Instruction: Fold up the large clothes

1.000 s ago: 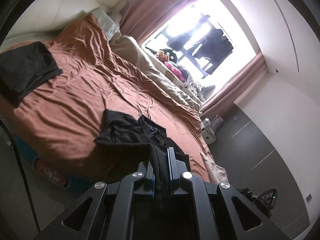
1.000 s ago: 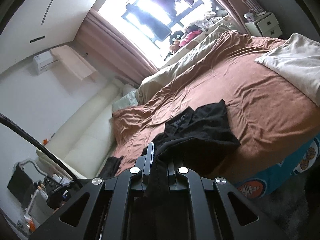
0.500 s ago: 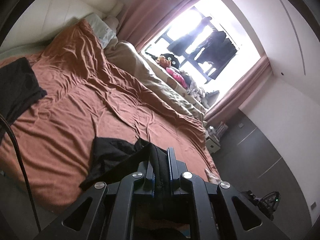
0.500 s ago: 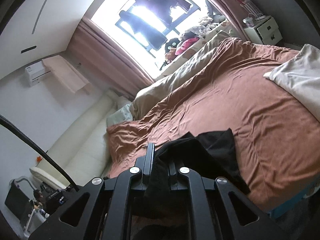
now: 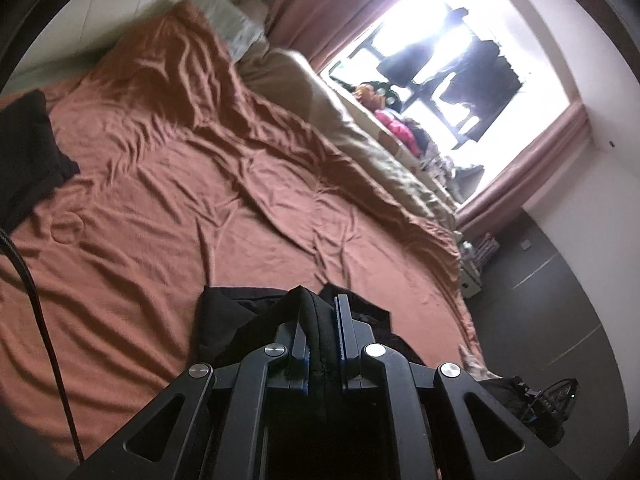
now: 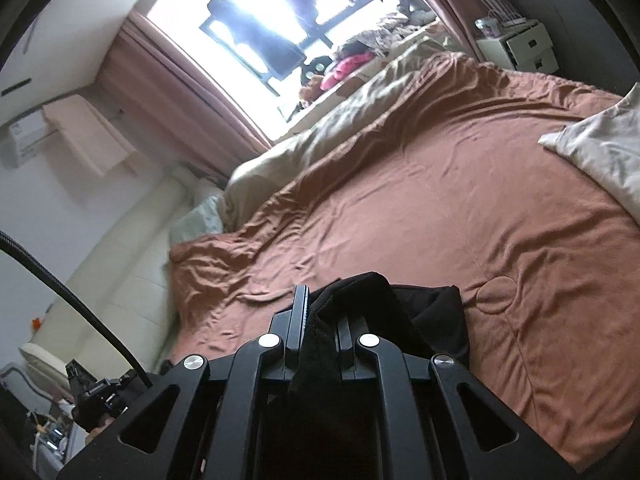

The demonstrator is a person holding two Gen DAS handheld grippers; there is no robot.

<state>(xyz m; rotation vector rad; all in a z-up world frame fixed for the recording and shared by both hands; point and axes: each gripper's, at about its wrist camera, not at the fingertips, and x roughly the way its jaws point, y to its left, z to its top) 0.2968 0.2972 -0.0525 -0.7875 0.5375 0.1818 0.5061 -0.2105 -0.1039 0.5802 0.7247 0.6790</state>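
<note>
Two grippers, the left gripper [image 5: 320, 312] and the right gripper [image 6: 320, 312], each with two fingers. One black garment [image 5: 224, 312] caught in both. One more dark cloth [image 5: 28, 148] at the left edge of the bed. One bed, with one rust-brown cover [image 5: 200, 184], one beige quilt [image 5: 360, 136] along its far side, and one pale cloth [image 6: 600, 148] at the right. One window [image 5: 440, 60] with two pink curtains [image 5: 320, 0]. One white bedside cabinet [image 6: 524, 48]. One wall air conditioner [image 6: 24, 136].
</note>
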